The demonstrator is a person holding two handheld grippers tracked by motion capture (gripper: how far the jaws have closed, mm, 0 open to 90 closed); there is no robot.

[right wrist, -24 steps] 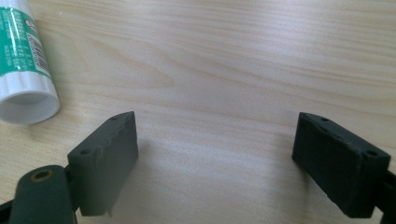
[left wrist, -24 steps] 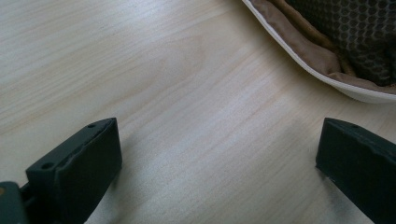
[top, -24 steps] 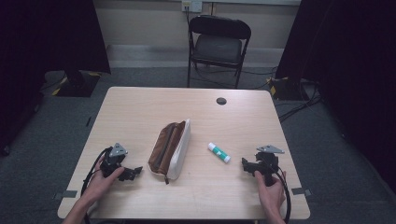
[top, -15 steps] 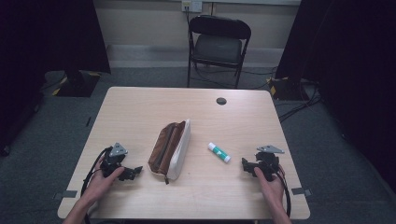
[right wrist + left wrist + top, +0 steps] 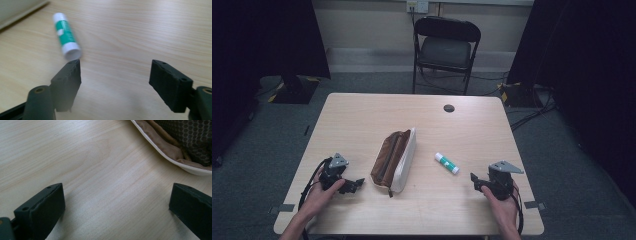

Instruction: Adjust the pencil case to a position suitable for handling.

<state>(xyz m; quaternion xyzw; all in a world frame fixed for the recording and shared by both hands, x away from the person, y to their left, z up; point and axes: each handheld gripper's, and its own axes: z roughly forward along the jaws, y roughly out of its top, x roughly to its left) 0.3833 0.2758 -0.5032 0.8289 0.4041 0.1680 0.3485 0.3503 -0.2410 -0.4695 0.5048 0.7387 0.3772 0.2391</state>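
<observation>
A brown and white pencil pouch (image 5: 394, 160) lies in the middle of the wooden table (image 5: 422, 120), its zip open; its edge (image 5: 175, 150) is at the top right of the left gripper view. A white and green glue stick (image 5: 446, 163) lies to its right and also lies just beyond the left jaw in the right gripper view (image 5: 67, 35). My left gripper (image 5: 354, 184) rests near the front left, open and empty (image 5: 116, 205), pointing at the pouch. My right gripper (image 5: 477, 181) sits at the front right, open and empty (image 5: 115, 80), short of the glue stick.
A small black disc (image 5: 449, 108) lies near the table's far edge. A black folding chair (image 5: 445, 47) stands behind the table. Dark curtains hang on both sides, and cables run over the grey floor.
The person's hands and both grippers stay in nearly the same spots. The pouch and glue stick have not moved.
</observation>
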